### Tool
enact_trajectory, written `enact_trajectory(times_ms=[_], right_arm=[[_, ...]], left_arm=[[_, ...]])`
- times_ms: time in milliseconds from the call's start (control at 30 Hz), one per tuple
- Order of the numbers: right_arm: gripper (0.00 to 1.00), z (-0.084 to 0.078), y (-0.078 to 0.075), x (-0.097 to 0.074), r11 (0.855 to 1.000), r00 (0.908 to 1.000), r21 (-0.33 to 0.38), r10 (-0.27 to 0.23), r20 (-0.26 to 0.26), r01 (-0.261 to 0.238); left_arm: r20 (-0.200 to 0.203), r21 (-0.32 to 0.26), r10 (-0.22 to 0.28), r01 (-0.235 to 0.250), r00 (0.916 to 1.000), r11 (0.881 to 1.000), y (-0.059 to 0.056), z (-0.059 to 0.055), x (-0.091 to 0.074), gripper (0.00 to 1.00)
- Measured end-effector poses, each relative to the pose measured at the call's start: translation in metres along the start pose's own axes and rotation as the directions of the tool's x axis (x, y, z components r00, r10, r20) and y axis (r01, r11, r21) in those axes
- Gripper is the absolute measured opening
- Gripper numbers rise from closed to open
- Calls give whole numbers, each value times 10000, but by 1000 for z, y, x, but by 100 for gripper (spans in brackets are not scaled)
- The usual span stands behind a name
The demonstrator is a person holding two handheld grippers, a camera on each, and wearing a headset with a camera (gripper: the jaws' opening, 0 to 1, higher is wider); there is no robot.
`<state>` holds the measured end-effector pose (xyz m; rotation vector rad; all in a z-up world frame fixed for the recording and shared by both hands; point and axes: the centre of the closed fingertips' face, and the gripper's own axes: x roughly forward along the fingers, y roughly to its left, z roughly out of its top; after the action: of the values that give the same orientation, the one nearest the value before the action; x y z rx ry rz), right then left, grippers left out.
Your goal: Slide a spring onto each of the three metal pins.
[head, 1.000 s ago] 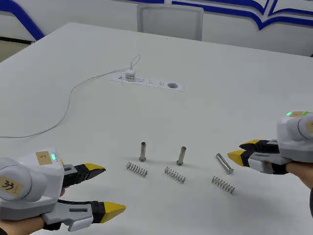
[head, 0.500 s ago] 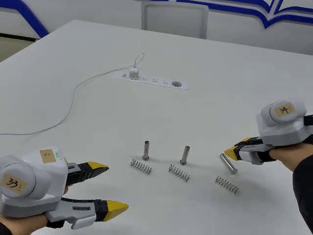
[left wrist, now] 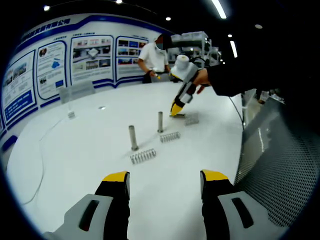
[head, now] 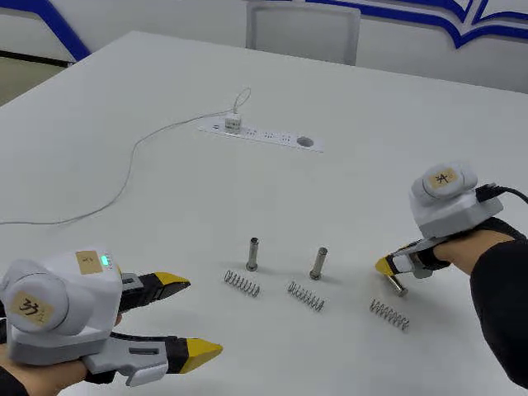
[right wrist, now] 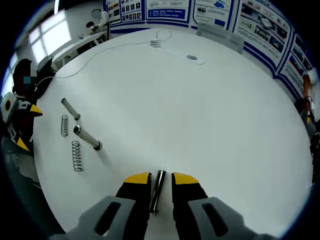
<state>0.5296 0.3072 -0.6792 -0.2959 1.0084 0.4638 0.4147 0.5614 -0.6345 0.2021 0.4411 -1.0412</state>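
Springs (head: 305,296) lie flat in a row on the tabletop (head: 165,190). Two upright pins (head: 252,254) stand just beyond the left and middle ones. The third pin (right wrist: 157,190) lies flat at the right, between your right gripper's (right wrist: 161,178) narrowed jaws; you cannot tell whether they pinch it. Your left gripper (head: 194,318) hovers near left, jaws spread and holding nothing.

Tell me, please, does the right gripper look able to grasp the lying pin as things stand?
Probably yes: the right gripper has its jaws open on either side of the lying pin, with nothing else between them.
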Motion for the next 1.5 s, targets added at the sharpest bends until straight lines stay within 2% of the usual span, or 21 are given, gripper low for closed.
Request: enact_trajectory(times_ms=[333, 633, 767, 1167, 1367, 1433, 1500], right_arm=[[14, -2, 1, 11, 9993, 9987, 384, 57, -507, -37], [11, -2, 4, 9, 9987, 9972, 500, -7, -751, 45], [10, -2, 4, 10, 9994, 9943, 311, -137, -1059, 171], [10, -4, 5, 10, 9997, 9805, 209, -55, -1966, 98], [10, -4, 6, 10, 9999, 9778, -109, -95, -2092, 74], [9, -5, 5, 9, 10000, 9795, 63, -61, -2013, 75], [9, -4, 5, 8, 9989, 9859, 448, -86, -1674, 163]], left_arm=[[13, -41, -16, 16, 10000, 10000, -1, 0, 0, 58], [3, -45, -57, 57, 10000, 10000, -2, 0, 1, 57], [0, -50, -68, 68, 10000, 10000, -3, 0, 1, 57], [-46, -58, -93, 93, 9999, 9999, -3, -1, 1, 56], [-155, -7, -172, 172, 9997, 9999, -5, -2, 2, 56], [-193, 27, -200, 201, 9996, 9998, -5, -2, 2, 56], [-216, 74, -200, 202, 9996, 9998, -6, -2, 2, 56]])
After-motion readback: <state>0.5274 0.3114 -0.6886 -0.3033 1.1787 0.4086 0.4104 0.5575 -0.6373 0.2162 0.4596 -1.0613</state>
